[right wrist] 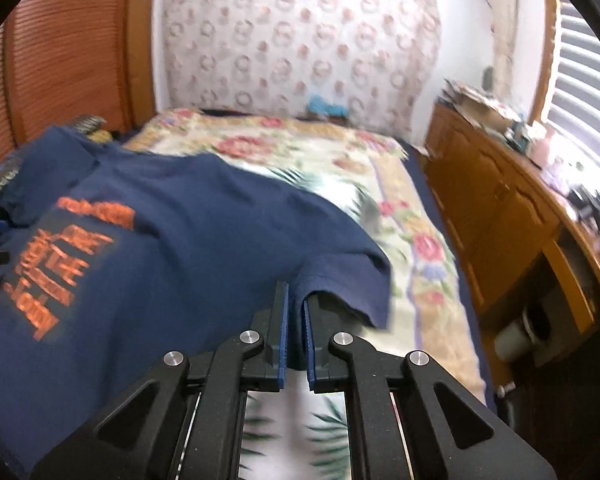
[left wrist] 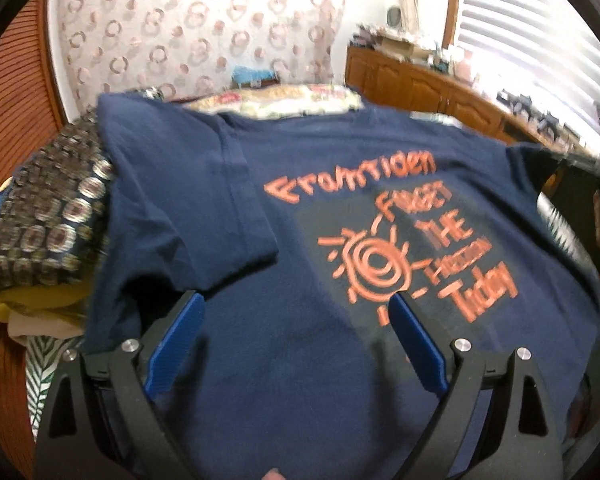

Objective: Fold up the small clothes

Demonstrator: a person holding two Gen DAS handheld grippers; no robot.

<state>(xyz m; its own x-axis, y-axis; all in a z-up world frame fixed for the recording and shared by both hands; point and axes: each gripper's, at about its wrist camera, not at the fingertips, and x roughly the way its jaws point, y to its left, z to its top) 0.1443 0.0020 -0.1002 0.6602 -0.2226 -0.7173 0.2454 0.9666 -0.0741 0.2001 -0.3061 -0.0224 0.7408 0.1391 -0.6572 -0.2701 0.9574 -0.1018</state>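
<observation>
Right gripper point(right wrist: 296, 300) fingers clamp the navy T-shirt point(right wrist: 188, 216) sleeve edge. Left gripper point(left wrist: 296, 308) fingers stand wide above the shirt on the bed point(right wrist: 380, 168).

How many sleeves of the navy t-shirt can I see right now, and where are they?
2. One short sleeve of the navy cotton t-shirt with orange print lies folded inward, ahead of the open left gripper. The other sleeve is pinched in the shut right gripper.

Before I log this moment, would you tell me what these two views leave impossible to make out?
- Left wrist view: the navy T-shirt has small print beside its sun motif, blurred beyond reading.
- Left wrist view: the right gripper is outside the frame.
- Right wrist view: the right gripper pinches the shirt's edge; the pads cover the pinched part.
- Right wrist view: dresser clutter is blurred.
</observation>
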